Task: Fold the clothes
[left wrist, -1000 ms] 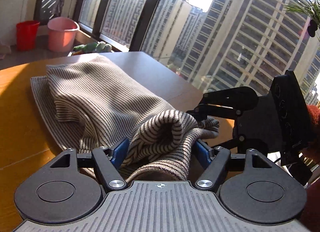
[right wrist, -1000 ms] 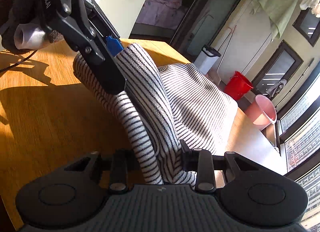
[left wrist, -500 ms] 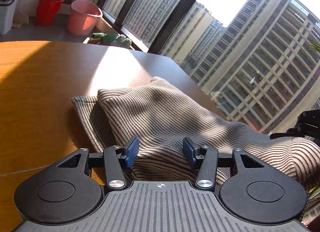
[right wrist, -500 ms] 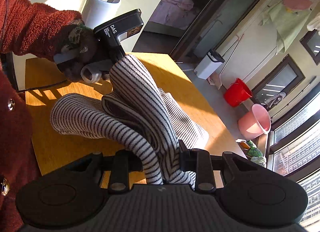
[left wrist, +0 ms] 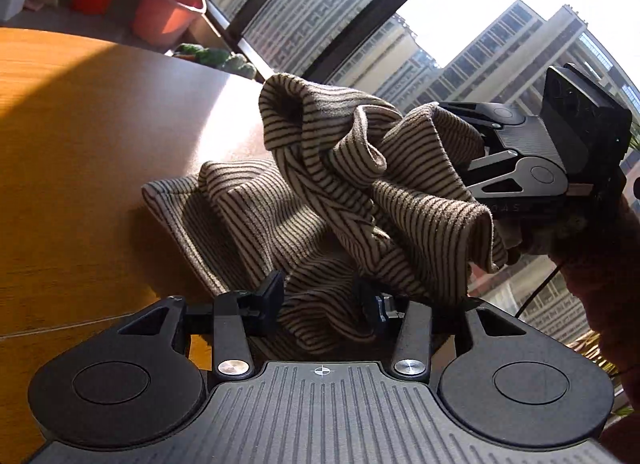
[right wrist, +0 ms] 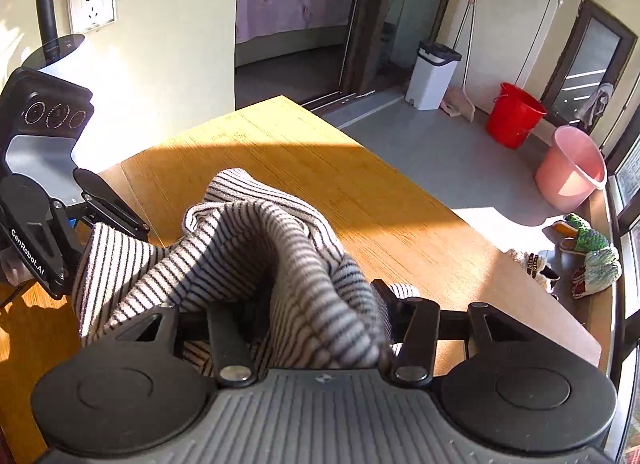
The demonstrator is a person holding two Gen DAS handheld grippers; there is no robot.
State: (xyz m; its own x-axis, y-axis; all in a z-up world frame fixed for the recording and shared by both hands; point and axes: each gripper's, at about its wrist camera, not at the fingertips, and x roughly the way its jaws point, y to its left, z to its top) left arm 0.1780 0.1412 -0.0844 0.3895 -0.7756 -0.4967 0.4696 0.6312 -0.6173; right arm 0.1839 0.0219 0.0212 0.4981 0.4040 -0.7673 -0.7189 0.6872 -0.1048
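Observation:
A beige garment with dark stripes (left wrist: pixel 320 168) hangs bunched between my two grippers above the wooden table (left wrist: pixel 80 144); its lower part still lies on the wood. My left gripper (left wrist: pixel 324 298) has a thick fold pinched between its blue pads. My right gripper (left wrist: pixel 464 140) appears at the right of the left wrist view, holding a raised edge of the cloth. In the right wrist view the garment (right wrist: pixel 256 248) drapes over and between the fingers of my right gripper (right wrist: pixel 316 316), hiding the left finger. My left gripper (right wrist: pixel 94 230) grips the far end.
The table (right wrist: pixel 320 168) ends at a far edge and a right edge. Beyond it, on the floor, are a white bin (right wrist: pixel 434 74), a red bucket (right wrist: pixel 514 114), a pink bucket (right wrist: pixel 570 168) and slippers (right wrist: pixel 588 248). A red-sleeved hand (left wrist: pixel 600 264) holds the right gripper.
Half a second ago my left gripper stood open over the flat garment; now it is shut on a fold. The cloth has risen into a bunch between both grippers.

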